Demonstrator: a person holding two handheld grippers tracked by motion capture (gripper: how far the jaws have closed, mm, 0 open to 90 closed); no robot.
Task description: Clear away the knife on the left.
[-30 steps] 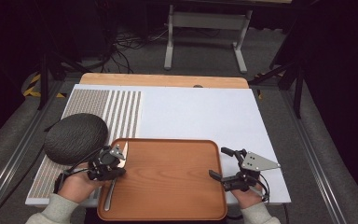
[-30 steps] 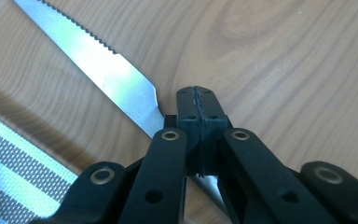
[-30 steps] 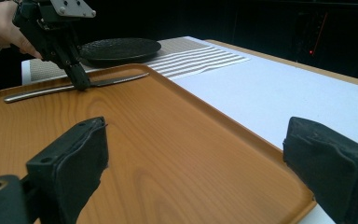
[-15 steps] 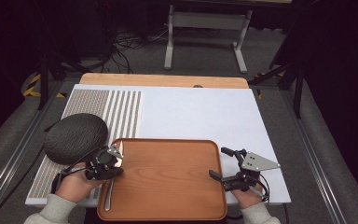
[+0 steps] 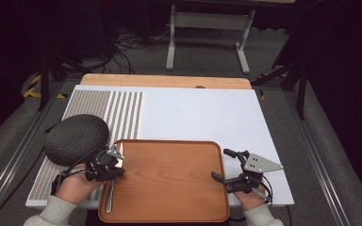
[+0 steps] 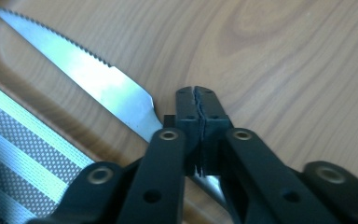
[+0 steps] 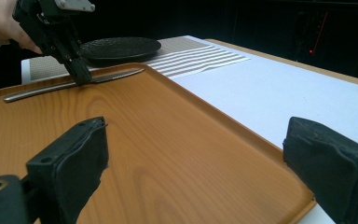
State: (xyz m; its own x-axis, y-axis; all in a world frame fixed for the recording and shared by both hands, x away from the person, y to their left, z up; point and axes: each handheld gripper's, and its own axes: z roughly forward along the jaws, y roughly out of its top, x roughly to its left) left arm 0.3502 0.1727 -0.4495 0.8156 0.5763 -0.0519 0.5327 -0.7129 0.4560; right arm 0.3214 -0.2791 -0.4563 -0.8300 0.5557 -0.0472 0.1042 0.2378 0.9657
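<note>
left gripper sits at the left edge of the tray, jaws pressed together with no gap between them, tips down on the wood. the knife lies flat on the tray just beside those tips, serrated blade running away from them. in the left gripper view the handle passes under the jaws, so i cannot tell for certain whether the metal is pinched or merely lies below; the closed faces meet clean, which suggests nothing is between them.

compared with a second ago and half a second ago, the high view shows almost nothing new: the left hand is in the same spot by the tray's left rim, knife along that rim, no lift. judgement: the knife is placed on the tray and the left gripper is done with it or about to back off.

right gripper hovers at the tray's right edge, jaws spread wide, empty, unchanged across the three moments. it waits.

dark round mat lies left of the tray, on the striped cloth, close to the tray's far-left corner. white board beyond the tray is bare.

risk, as a judgement: dragging the closed tips off could nudge the knife against the rim.
</note>
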